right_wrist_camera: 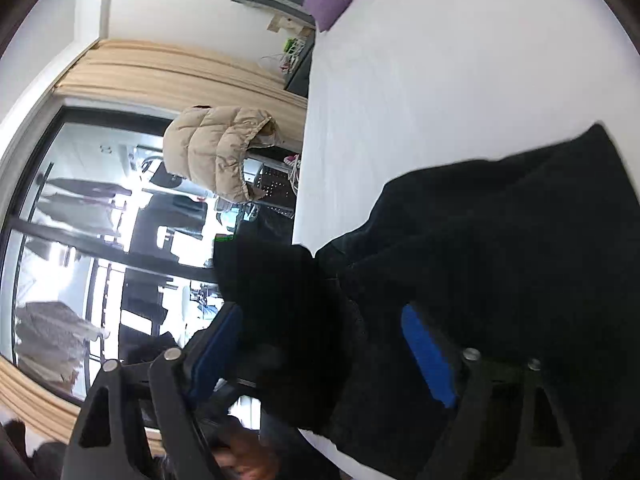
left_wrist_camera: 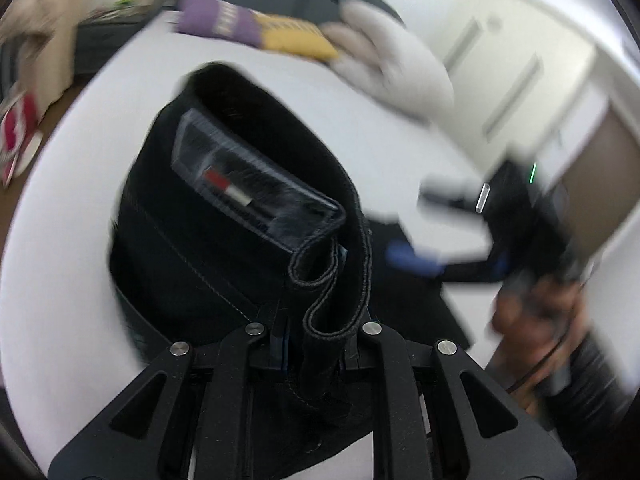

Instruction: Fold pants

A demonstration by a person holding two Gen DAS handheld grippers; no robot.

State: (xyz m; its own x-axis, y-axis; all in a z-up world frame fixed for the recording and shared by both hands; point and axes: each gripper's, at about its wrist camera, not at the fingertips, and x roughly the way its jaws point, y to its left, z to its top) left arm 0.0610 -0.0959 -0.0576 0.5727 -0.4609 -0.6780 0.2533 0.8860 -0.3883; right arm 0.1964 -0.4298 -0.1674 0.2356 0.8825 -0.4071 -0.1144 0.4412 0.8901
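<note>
The black pants [left_wrist_camera: 224, 236] lie bunched on the white bed [left_wrist_camera: 60, 240], waistband and sewn-in label facing the left wrist view. My left gripper [left_wrist_camera: 316, 344] is shut on the waistband edge, which loops up between its fingers. My right gripper [right_wrist_camera: 324, 348] is open, its blue pads [right_wrist_camera: 428, 360] wide apart with black pants cloth [right_wrist_camera: 500, 240] lying between and over them. It also shows in the left wrist view [left_wrist_camera: 420, 256], blurred, to the right of the pants, held by a hand.
Purple and yellow folded cloths [left_wrist_camera: 256, 30] and a pale garment [left_wrist_camera: 392, 64] lie at the far side of the bed. A beige puffer jacket [right_wrist_camera: 220, 148] hangs beside a window past the bed's edge. White cupboard doors [left_wrist_camera: 512, 80] stand at the right.
</note>
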